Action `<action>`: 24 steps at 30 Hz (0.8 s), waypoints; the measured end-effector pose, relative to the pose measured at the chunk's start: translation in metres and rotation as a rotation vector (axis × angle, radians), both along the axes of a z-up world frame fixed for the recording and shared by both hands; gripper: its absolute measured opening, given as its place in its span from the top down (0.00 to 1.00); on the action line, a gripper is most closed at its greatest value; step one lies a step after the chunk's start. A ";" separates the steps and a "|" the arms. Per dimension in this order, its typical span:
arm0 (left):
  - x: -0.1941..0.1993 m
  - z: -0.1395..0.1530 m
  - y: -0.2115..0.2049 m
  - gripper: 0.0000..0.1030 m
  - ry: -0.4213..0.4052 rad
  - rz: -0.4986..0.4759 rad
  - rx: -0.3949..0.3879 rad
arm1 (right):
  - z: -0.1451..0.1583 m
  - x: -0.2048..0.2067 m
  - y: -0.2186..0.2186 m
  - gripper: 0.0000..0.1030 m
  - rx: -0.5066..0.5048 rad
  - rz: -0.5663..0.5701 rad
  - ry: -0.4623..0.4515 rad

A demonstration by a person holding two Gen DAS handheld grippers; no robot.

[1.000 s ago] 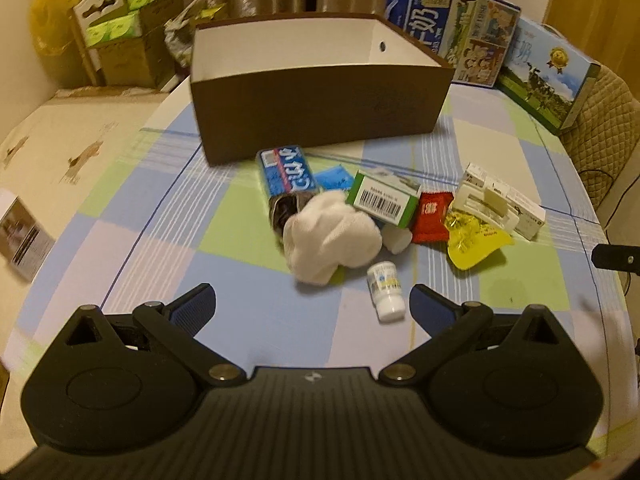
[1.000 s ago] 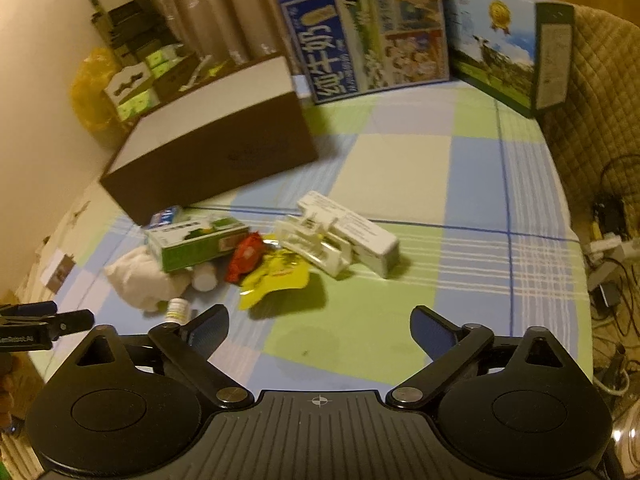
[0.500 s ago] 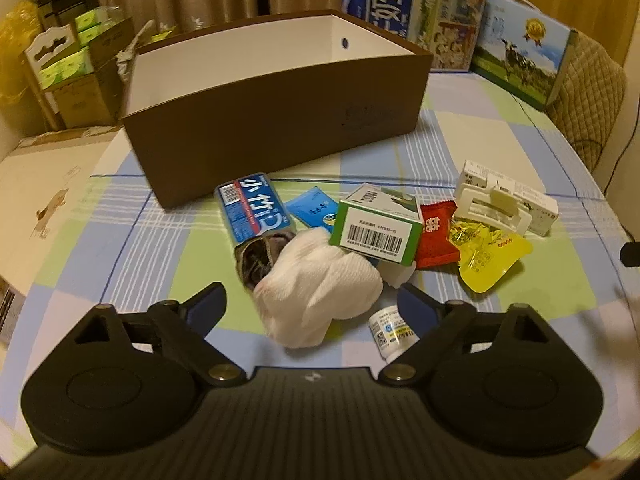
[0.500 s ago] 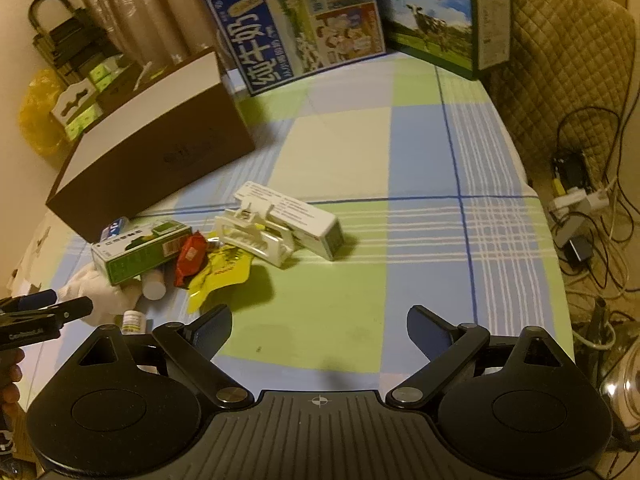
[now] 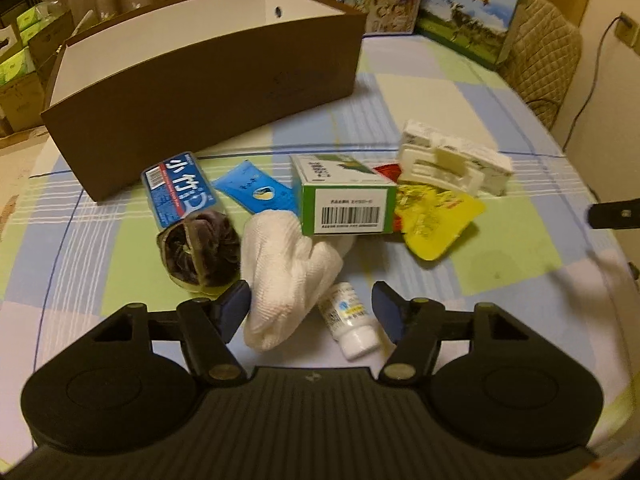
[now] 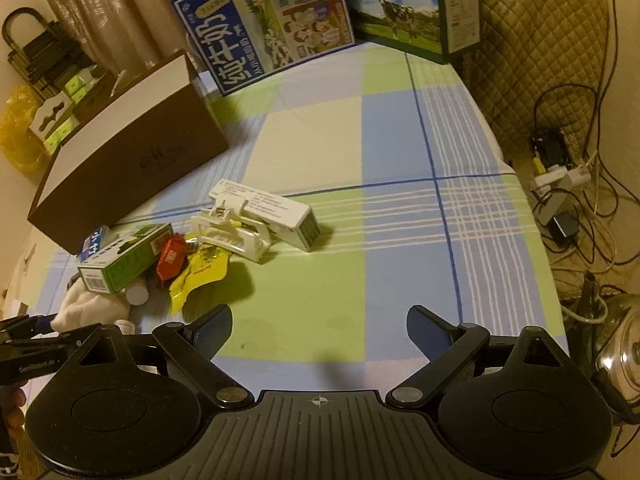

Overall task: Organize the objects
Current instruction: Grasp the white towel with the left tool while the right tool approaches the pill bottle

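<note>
Long brown box (image 5: 208,80) across worktop (image 5: 500,248), axis ten-to-four. White cloth (image 5: 286,268) at six o'clock, lying between spread left claw (image 5: 311,312), apparently untouched; small bottle (image 5: 352,322) alongside, cap toward five. Right claw (image 6: 320,328) apart, empty.

A round table (image 5: 500,256) under a checked cloth of blue, green and cream carries everything. At its far side stand a long brown box (image 5: 208,92) with a white inside and two milk cartons (image 6: 268,24) — side by side at the back edge. Nearer lies a loose heap: a blue packet (image 5: 180,190), a blue sachet (image 5: 256,192), a dark scrunchie (image 5: 200,248), a white cloth (image 5: 284,272), a small white bottle (image 5: 352,320), a green box (image 5: 344,200) resting partly on the cloth, a red sachet (image 6: 170,258), a yellow pouch (image 5: 436,220), a white tray (image 5: 436,168) and a white carton (image 6: 272,208) just behind it.
</note>
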State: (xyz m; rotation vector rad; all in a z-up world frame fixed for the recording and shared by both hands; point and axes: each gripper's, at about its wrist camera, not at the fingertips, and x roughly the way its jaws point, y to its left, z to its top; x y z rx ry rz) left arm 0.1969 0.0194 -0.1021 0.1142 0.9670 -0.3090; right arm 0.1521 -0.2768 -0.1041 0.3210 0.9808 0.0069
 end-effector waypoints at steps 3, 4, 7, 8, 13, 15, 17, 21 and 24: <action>0.009 -0.003 0.001 0.40 0.011 -0.007 0.001 | 0.000 -0.003 -0.003 0.10 -0.001 -0.020 0.002; 0.011 -0.004 0.001 0.41 0.011 -0.015 0.007 | 0.000 -0.004 -0.003 0.10 -0.001 -0.028 0.005; 0.019 -0.009 0.000 0.45 0.017 -0.032 0.032 | -0.002 -0.008 -0.006 0.10 -0.003 -0.050 0.011; 0.021 -0.011 0.000 0.45 0.018 -0.036 0.043 | -0.002 -0.008 -0.006 0.10 -0.003 -0.056 0.012; 0.027 -0.012 0.006 0.61 0.014 -0.035 0.060 | -0.004 -0.014 -0.007 0.10 -0.005 -0.082 0.023; 0.028 -0.011 0.012 0.67 0.013 -0.036 0.050 | -0.005 -0.014 -0.006 0.10 -0.005 -0.085 0.027; 0.027 -0.008 0.016 0.73 0.007 -0.042 0.040 | -0.006 -0.013 -0.002 0.10 -0.005 -0.081 0.028; 0.019 0.001 0.021 0.74 -0.015 -0.044 0.031 | -0.006 -0.008 0.008 0.10 0.002 -0.056 0.023; 0.010 0.008 0.028 0.74 -0.017 -0.036 0.012 | -0.007 -0.002 0.019 0.11 0.018 -0.011 0.022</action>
